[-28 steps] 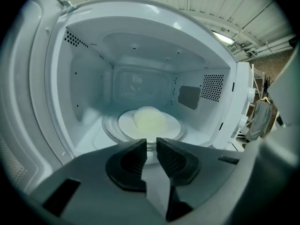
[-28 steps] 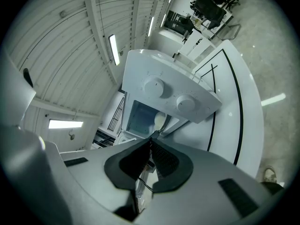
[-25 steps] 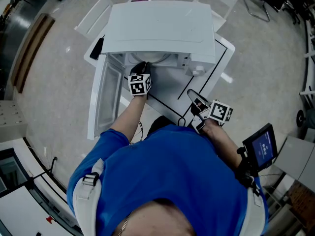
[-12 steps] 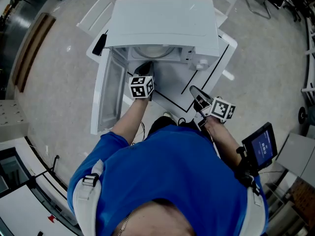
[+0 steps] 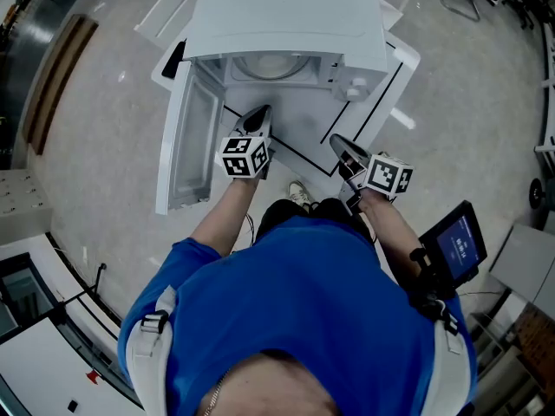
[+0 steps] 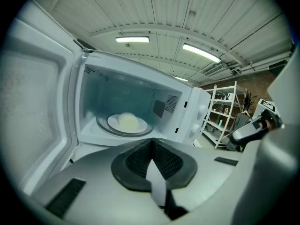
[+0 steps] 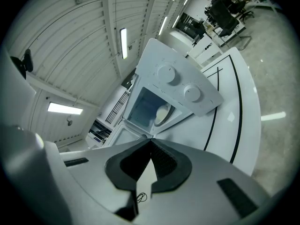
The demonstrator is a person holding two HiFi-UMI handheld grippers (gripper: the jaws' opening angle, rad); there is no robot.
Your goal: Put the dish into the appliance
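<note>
The white microwave (image 5: 286, 24) stands on a white table with its door (image 5: 186, 146) swung open to the left. Inside, a white dish (image 6: 126, 122) with a pale dome on it rests on the glass turntable; the dish (image 7: 161, 114) also shows through the opening in the right gripper view. My left gripper (image 5: 258, 113) hangs just in front of the cavity mouth, shut and empty. My right gripper (image 5: 336, 141) is lower right of the opening, over the table, shut with nothing in it. The left gripper (image 6: 152, 142) points at the cavity.
The table (image 5: 381, 102) carries black lines and ends close to the right of the microwave. The microwave's control panel with two knobs (image 7: 176, 81) is right of the cavity. A small screen (image 5: 455, 250) sits by my right side. Metal shelving (image 6: 225, 111) stands beyond the microwave.
My left gripper has drawn back out of the microwave's mouth toward me, leaving the dish inside. The right gripper has barely shifted.
</note>
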